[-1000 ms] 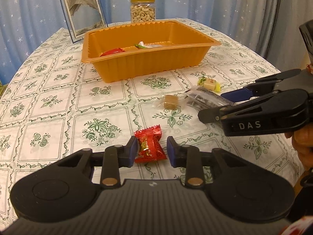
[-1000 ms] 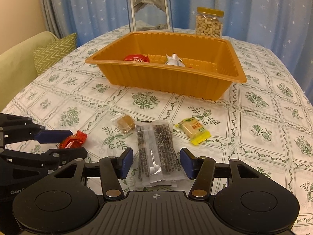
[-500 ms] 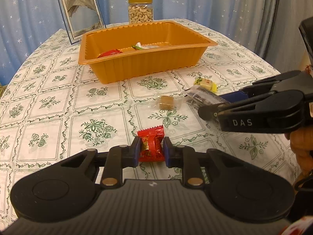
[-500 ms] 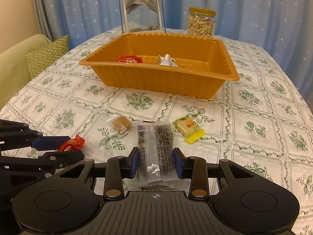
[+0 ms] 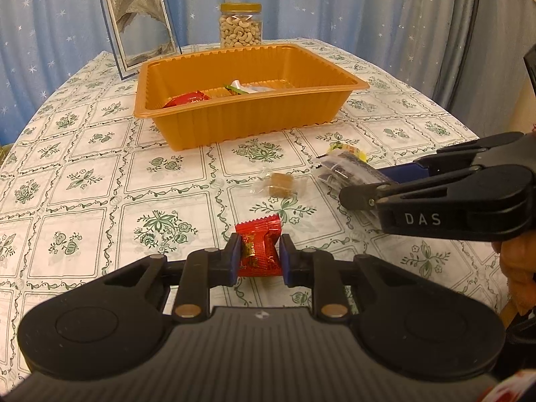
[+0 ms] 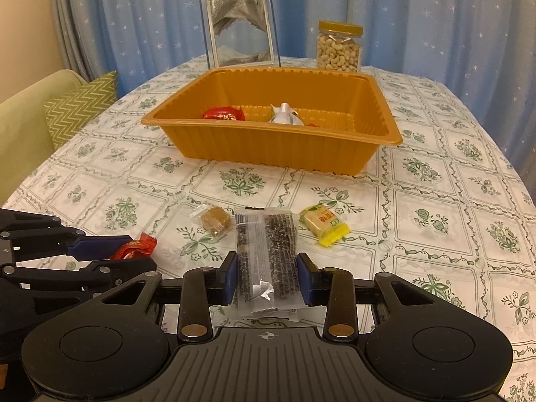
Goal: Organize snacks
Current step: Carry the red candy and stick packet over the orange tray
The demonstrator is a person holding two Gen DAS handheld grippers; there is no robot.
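Observation:
My left gripper [image 5: 258, 259] is shut on a red wrapped candy [image 5: 258, 249] and holds it just above the tablecloth. My right gripper [image 6: 267, 279] is shut on a clear packet of dark seed bars [image 6: 266, 256], also lifted a little. An orange tray [image 5: 254, 122] stands further back and holds a red packet [image 5: 186, 98] and a silver packet [image 6: 284, 115]. A brown caramel [image 6: 215, 222] and a yellow-wrapped biscuit [image 6: 323, 222] lie on the cloth before the tray. The right gripper shows at the right of the left wrist view [image 5: 361, 187].
A jar of cashews [image 6: 339, 47] and a framed picture [image 6: 239, 30] stand behind the tray. Blue curtains hang behind the round table [image 6: 452, 167]. A green sofa with a zigzag cushion [image 6: 78, 110] is at the left.
Both grippers closed on their snacks: the left on the red candy, the right on the seed bar packet. Both then rose a little from the table.

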